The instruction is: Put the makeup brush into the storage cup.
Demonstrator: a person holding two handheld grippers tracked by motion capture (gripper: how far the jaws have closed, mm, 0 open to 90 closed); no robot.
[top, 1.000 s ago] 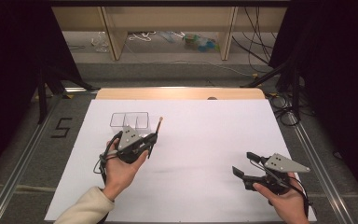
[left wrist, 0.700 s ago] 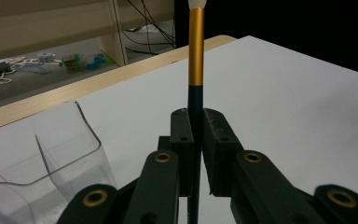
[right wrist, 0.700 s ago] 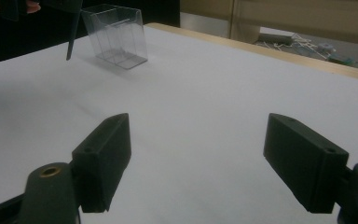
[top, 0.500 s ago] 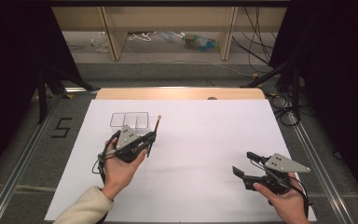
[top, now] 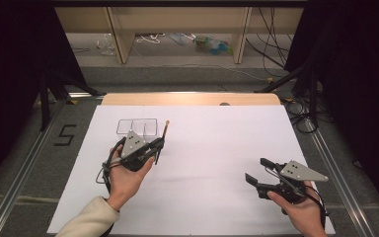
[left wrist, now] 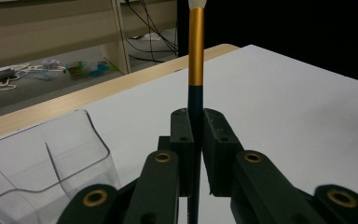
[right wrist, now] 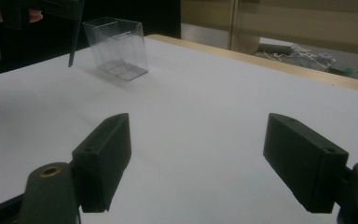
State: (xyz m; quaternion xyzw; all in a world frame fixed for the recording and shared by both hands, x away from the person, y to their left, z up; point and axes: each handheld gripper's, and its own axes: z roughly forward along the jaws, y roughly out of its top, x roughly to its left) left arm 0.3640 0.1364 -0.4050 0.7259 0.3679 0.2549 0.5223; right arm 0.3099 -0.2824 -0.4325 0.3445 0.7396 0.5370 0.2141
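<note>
The left hand-held gripper (left wrist: 193,140) is clamped on a thin dark brush (left wrist: 196,56) with a gold band and a pale tip, the shaft pinched between the 2 pads and sticking out well beyond them. In the high view that brush (top: 165,131) hangs just right of the clear 3-compartment holder (top: 137,127), tip near its far corner but apart from it.

The likely trouble is the grip itself: a round, slim shaft held far from its tip can swivel or slide between flat pads, so the tip may miss a compartment or knock the light holder (left wrist: 51,158) across the white sheet (top: 217,163). A steep tilt on entry could tip the holder over.

The right hand-held gripper (top: 259,174) rests low on the worktop (top: 192,98) with its jaws apart and nothing between them, well away. Nothing lies between brush and holder.
</note>
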